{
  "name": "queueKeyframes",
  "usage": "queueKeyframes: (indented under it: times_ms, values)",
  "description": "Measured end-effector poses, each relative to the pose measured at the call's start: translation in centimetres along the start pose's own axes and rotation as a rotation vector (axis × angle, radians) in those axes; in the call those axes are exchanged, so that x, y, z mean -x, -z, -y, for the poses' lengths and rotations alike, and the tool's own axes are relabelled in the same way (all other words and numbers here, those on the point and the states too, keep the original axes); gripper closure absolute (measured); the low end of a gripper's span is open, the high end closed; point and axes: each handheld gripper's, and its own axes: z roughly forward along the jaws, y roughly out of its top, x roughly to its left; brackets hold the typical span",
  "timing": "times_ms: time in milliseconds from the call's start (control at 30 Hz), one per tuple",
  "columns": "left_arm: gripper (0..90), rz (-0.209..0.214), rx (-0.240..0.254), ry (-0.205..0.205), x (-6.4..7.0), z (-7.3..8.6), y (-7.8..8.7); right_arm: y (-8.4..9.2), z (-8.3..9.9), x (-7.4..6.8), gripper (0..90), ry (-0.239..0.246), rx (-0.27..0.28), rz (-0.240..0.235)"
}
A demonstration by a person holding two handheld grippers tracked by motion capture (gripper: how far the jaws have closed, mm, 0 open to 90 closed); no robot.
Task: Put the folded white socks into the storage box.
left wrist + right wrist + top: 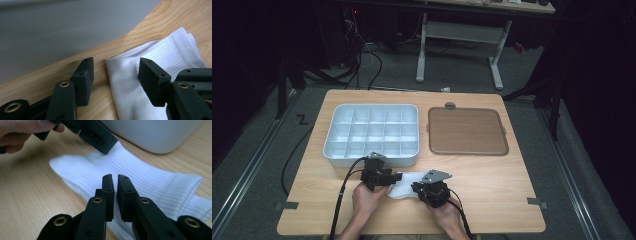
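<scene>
A white sock (408,183) lies flat on the near part of the wooden table (492,175), just in front of the white compartment tray (372,131) and between the two hand-held grippers. The left gripper (115,72) stands released over it: in its own view one pad (83,80) rests on bare wood to the left of the sock's edge and the other hovers above the smooth foot part, with nothing pinched between them. The right gripper (115,185) has its jaws drawn almost together — only a thin slit between the pads — low over the ribbed part; I judge it closed, but whether a fold of cloth is caught at the tips I cannot tell.

The sock looks light, soft and limp — a thing that will drape and sag from wherever it is lifted and will not hold a shape by itself. The knit should give the foam pads good grip, so slipping seems unlikely; the likelier trouble is catching only one layer or dragging the cloth along the wood. The ribbed cuff (185,187), thicker and doubled at its hem, looks the best place to pinch, with the other gripper taking the smooth toe end (60,162) to keep it stretched.

To the right of the compartment tray lies a flat brown tray (467,131). No brand, label or readable writing appears on the sock, the trays or the grippers.
</scene>
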Motion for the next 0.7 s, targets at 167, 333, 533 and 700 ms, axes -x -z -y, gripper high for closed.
queueKeyframes:
  times_ms: [167,333,533,700]
  values:
    - [54.6,0.018,-0.022,0.007,0.1,0.4,-0.4,-0.2,0.7,0.2,84.6,0.005,-0.013,-0.004]
    - [63.7,0.022,-0.031,-0.029,0.3,0.8,-0.4,-0.1,1.0,0.1,84.8,0.023,-0.013,0.001]
    - [80.7,0.061,-0.043,-0.043,0.5,1.0,-0.1,0.0,1.2,0.0,85.0,0.035,-0.01,0.001]
    - [82.6,0.097,-0.029,-0.028,0.7,0.7,0.9,0.1,1.3,0.0,85.1,0.035,-0.01,0.001]
